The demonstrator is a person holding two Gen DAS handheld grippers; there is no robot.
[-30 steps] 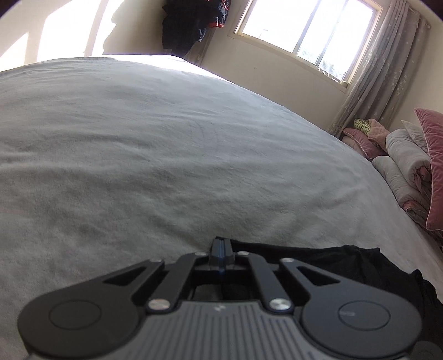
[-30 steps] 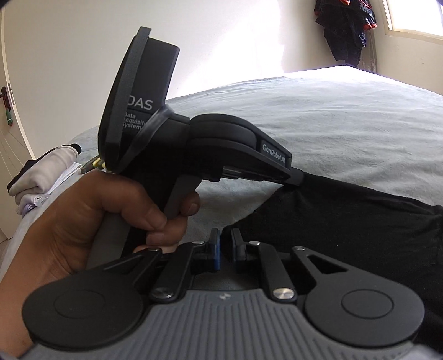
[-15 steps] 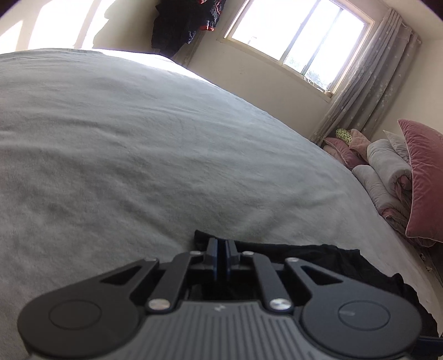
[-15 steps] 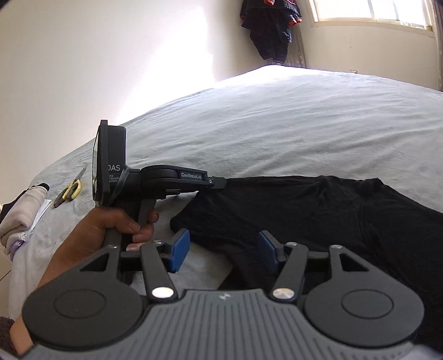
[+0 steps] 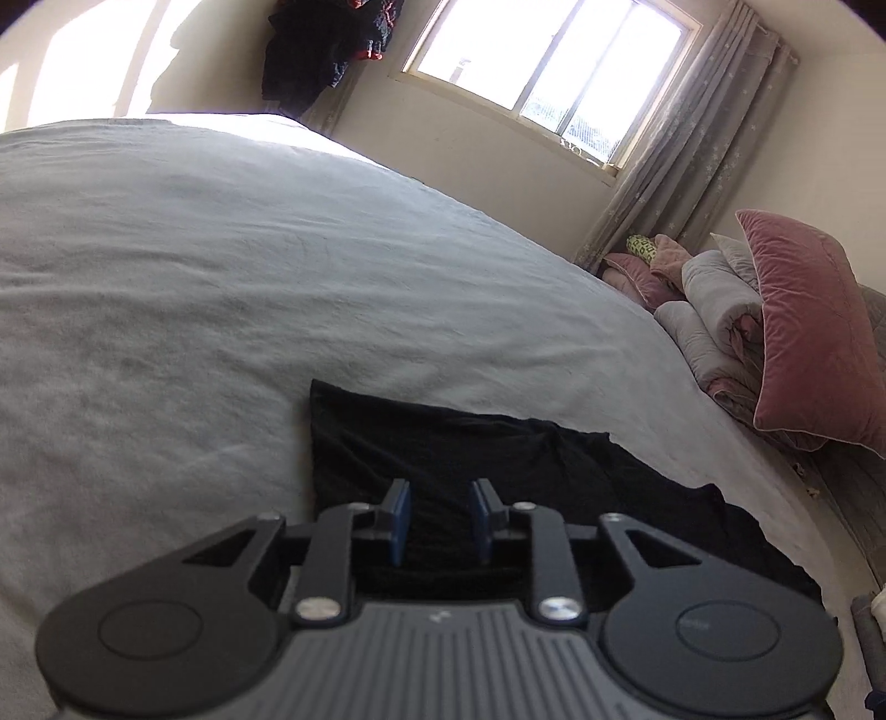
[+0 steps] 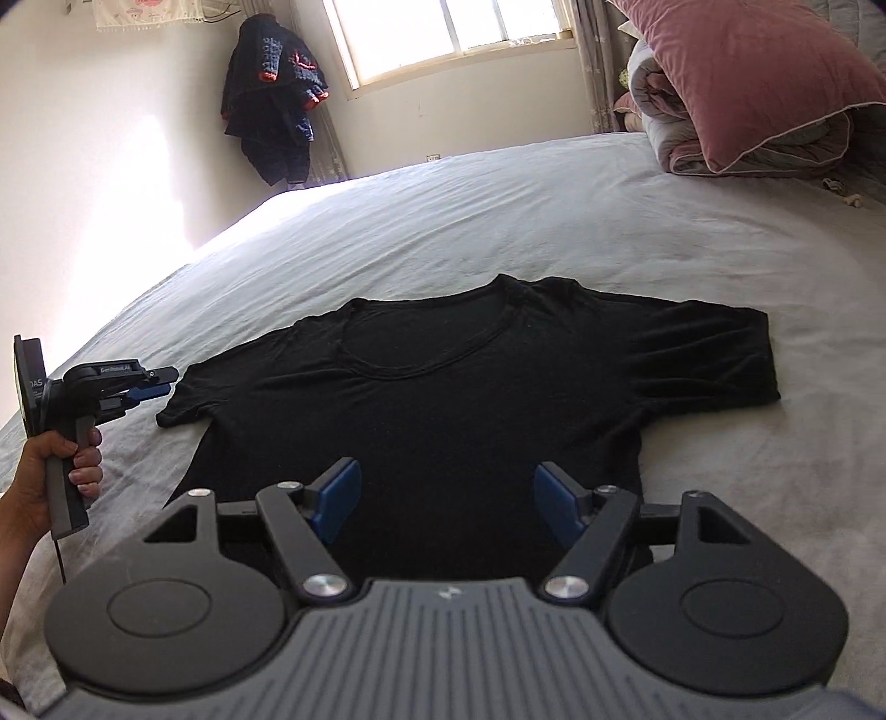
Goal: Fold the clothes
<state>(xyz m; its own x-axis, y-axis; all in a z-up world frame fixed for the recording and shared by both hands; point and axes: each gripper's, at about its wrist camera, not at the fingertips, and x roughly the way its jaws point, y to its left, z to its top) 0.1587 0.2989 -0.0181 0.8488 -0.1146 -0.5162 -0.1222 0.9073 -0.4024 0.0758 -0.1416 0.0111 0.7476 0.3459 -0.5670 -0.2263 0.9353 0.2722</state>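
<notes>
1. Black T-shirt lies flat, spread out on the grey bedsheet, neckline toward the window, both short sleeves out to the sides. All places below are rel. to the shirt.
2. Right gripper hovers over the shirt's lower body, near the hem end. Blue pads spread wide & jaws opening; only flat shirt fabric seen behind the gap, nothing pinched.
3. Left gripper sits just beside the tip of the shirt's sleeve at the pic's left side, held by a hand on its grip. In the right wrist view can't tell if it touches the sleeve.
4. In the left wrist view the left gripper looks over the shirt w/ fingers a bit apart, jaws opening; fabric shows behind the gap, pads not pressing on it.
5. Pink pillow on rolled bedding is well beyond the shirt's other sleeve, at the bed's far corner.
6. Dark clothes hang in the room corner, past the shirt's neckline, left of the window; curtain on the window's other side.
</notes>
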